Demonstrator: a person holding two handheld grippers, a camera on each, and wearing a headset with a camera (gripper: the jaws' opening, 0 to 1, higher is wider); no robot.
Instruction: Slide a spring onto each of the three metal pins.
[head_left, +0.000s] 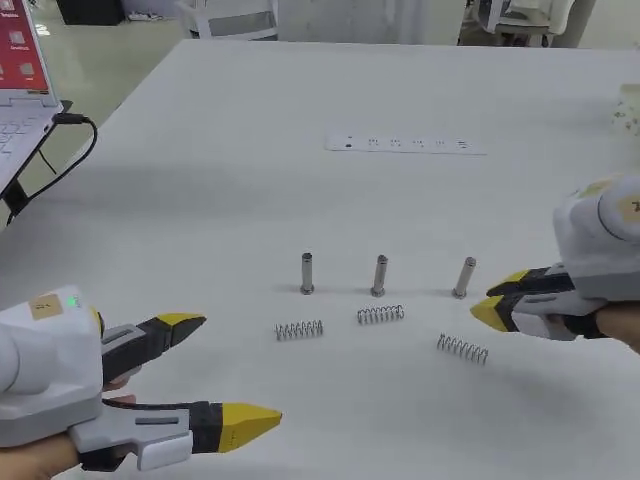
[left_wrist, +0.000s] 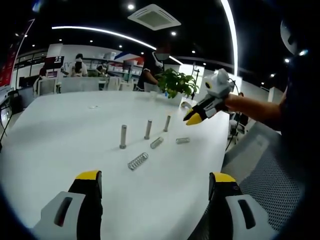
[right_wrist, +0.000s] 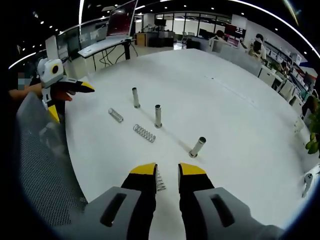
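While all three pins stand upright in a row across the bench (head_left: 250, 200), toward its near edge, none carries a spring: left pin (head_left: 307, 273), middle pin (head_left: 380, 275), right pin (head_left: 464, 277), each apart from the next. I see one spring lying flat on the near-edge side of each pin. The left spring (head_left: 299, 329) is near its pin, the middle spring (head_left: 380, 315) is closest to its pin, and the right spring (head_left: 462, 348) lies farthest out. No spring touches a pin as far as I can tell.

Right claw (head_left: 492, 298) hovers just beside the right pin, on its right-edge side, tips near the right spring. Its jaws are nearly closed with a slim gap and grip nothing. In the right gripper view that spring shows through the gap, lying on the bench.

Left claw (head_left: 228, 368) is at the near edge, left side. Its jaws are spread wide and empty, pointing toward the left spring but well apart from it.

Further out: white power strip (head_left: 405, 144) toward the far edge, laptop (head_left: 15, 100) at the left edge, black cable (head_left: 85, 121) plugged into its side.
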